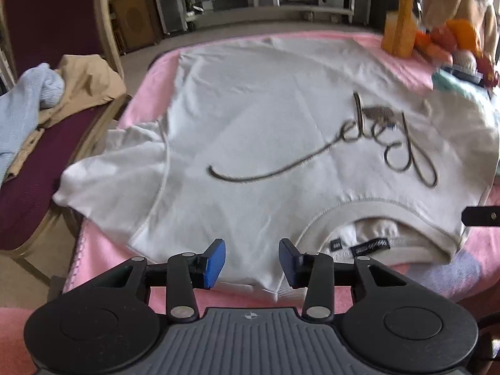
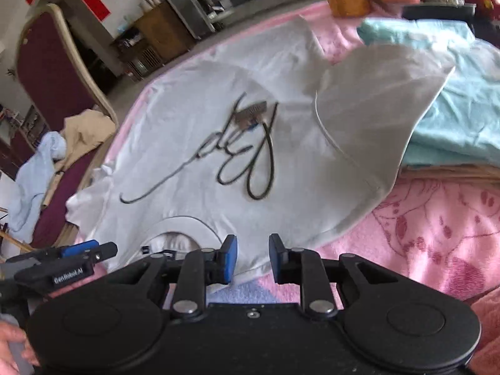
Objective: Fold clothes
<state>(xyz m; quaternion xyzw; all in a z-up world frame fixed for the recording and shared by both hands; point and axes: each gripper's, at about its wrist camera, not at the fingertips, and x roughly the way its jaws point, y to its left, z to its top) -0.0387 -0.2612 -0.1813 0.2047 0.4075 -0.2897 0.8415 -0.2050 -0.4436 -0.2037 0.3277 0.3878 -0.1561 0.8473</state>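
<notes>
Hovering at the near hem, my left claw (image 1: 251,264) is spread over the shoulder of the shirt (image 1: 265,131), nothing pinched between its pads. My right claw (image 2: 252,257) is half spread at the other shoulder, past the collar (image 2: 187,223); its pads flank the edge, and I judge they are not yet pressing on cloth. The shirt lies face up on the pink blanket (image 2: 437,234) over the worktop, neck toward me, so both shoulders are within reach for a first fold. One sleeve (image 1: 115,159) spills toward the chair (image 1: 47,143); the other sleeve (image 2: 375,118) drapes over teal cloth (image 2: 453,109).
</notes>
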